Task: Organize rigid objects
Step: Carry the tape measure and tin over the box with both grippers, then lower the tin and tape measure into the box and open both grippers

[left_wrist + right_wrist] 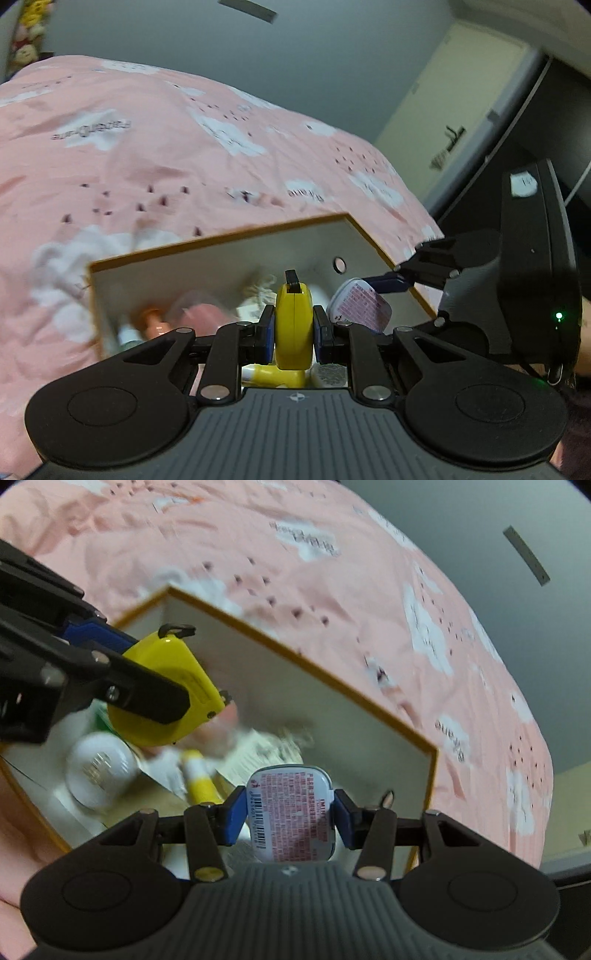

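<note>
A bed spread [155, 155] in pink with white clouds filled the room — behind it stood a grey wall [295, 48] and a pale door [454, 110].

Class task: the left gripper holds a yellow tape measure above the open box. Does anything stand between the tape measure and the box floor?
Yes. The tape measure, clamped in the left gripper, hangs over the box, whose floor already holds a white round item, a yellow-and-white tube and papers. No lid covers the opening.
</note>
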Tool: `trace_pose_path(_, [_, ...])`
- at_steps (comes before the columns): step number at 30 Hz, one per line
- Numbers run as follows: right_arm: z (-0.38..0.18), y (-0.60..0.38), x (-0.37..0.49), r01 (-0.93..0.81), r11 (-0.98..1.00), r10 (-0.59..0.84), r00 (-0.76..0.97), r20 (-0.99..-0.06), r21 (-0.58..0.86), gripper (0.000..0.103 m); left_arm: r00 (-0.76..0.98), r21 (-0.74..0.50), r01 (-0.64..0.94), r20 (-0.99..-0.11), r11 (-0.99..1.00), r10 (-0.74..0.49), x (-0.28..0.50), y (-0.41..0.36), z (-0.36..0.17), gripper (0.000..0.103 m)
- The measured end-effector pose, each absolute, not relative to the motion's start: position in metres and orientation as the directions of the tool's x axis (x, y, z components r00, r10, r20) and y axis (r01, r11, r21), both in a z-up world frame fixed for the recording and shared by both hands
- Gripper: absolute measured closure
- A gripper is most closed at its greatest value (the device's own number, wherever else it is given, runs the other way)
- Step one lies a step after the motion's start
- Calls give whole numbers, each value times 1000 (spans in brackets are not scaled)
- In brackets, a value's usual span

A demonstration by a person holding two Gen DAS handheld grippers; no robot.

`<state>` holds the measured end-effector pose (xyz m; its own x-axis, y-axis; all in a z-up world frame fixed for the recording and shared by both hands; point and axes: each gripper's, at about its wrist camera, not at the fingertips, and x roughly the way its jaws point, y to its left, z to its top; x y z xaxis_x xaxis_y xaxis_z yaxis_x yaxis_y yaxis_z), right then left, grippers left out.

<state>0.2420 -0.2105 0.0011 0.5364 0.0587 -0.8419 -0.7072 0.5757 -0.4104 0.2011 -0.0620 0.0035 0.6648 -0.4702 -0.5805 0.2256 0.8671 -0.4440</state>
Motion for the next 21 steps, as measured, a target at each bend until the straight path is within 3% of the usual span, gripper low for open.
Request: trace_pose_path(21, [-73,-224,303,-771,468,-90,445,-891,-432,54,565,-461,227,-655,858,-502,252,-91,-38,81])
